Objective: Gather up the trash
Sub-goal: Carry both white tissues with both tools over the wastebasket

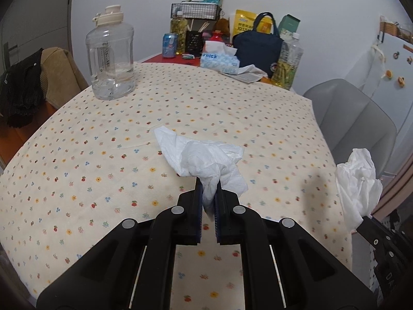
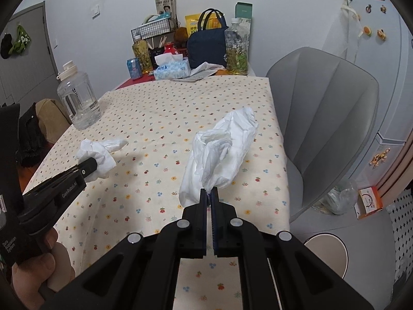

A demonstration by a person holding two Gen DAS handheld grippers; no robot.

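Right wrist view: right gripper [image 2: 209,193] and left gripper [image 1: 208,190] each clench a crumpled white tissue [image 2: 222,147] [image 1: 206,160] above the floral-clothed worktop [image 2: 160,118]; carrying both to a bin appears next.

both views ride low over the floral tablecloth [image 1: 108,129], looking forward along their own fingers toward the cluttered far wall. the left wrist view sits left, catching the right gripper [image 1: 361,222] at its right edge; the right wrist view sees the left gripper [image 2: 90,166] at left. both share the water jug [image 1: 111,54] and tissue box [image 2: 172,70].
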